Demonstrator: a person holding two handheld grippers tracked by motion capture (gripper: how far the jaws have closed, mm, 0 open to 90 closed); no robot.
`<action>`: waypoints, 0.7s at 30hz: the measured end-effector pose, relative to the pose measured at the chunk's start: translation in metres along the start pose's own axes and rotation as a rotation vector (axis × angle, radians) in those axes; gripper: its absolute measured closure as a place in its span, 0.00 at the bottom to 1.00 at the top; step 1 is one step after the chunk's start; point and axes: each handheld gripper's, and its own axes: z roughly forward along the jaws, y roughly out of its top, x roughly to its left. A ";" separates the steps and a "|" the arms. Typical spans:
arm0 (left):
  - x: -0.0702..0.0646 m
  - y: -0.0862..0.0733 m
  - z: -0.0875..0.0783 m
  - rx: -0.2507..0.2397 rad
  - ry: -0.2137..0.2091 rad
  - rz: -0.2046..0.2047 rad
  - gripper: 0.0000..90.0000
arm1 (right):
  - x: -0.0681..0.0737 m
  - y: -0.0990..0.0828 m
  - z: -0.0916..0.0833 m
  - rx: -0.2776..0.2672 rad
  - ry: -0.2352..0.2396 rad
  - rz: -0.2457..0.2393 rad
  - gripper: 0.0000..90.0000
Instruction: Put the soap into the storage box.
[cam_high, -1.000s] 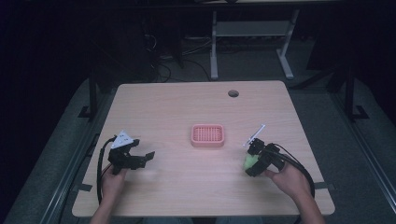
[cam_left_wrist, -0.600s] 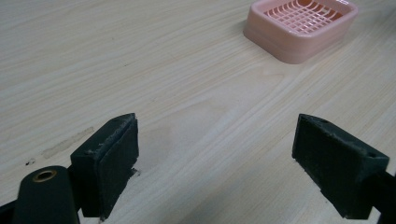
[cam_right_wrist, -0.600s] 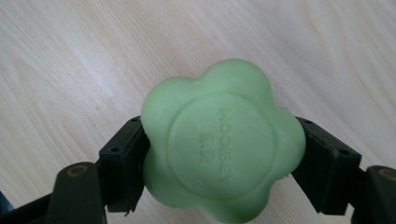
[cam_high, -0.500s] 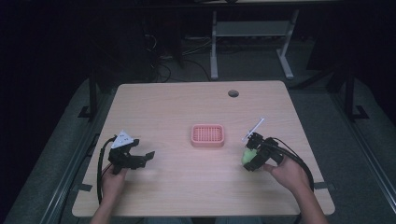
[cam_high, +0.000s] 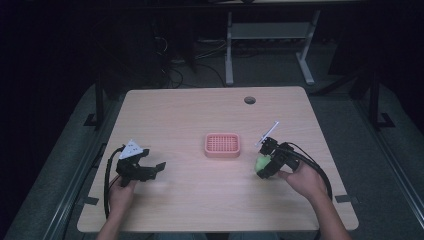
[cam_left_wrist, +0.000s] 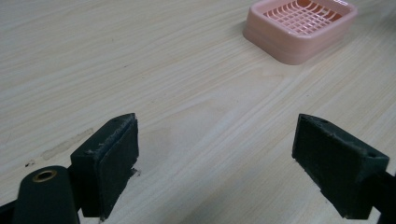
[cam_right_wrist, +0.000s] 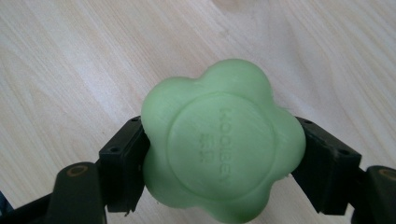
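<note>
A green flower-shaped soap (cam_right_wrist: 222, 140) sits clamped between the jaws of my right gripper (cam_high: 263, 165), held just above the table to the right of a pink slotted soap dish (cam_high: 222, 145). The soap (cam_high: 261, 163) shows as a small green lump at the jaw tips in the high view. My left gripper (cam_high: 156, 167) rests low over the table's left side, open with nothing between its pads (cam_left_wrist: 109, 161). The pink dish (cam_left_wrist: 301, 25) lies ahead of it to the right, and it holds nothing.
The wooden table (cam_high: 190, 115) has a round cable hole (cam_high: 249, 100) near its far edge. Black cables trail from both grippers toward the front edge. A metal desk frame (cam_high: 270, 37) stands on the dark floor beyond the table.
My right gripper, with the green soap in it, has shifted slightly left toward the pink dish. The left gripper has stayed in place.
</note>
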 end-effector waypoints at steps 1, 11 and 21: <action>0.000 0.000 0.000 0.000 -0.002 -0.002 0.16 | 0.000 0.001 0.000 0.000 0.000 -0.001 0.29; -0.001 0.000 0.000 -0.005 -0.002 -0.002 0.16 | 0.001 0.020 -0.007 -0.003 -0.005 -0.034 0.29; -0.001 0.000 0.000 -0.005 -0.002 -0.001 0.16 | 0.002 0.035 -0.003 -0.002 0.003 -0.048 0.29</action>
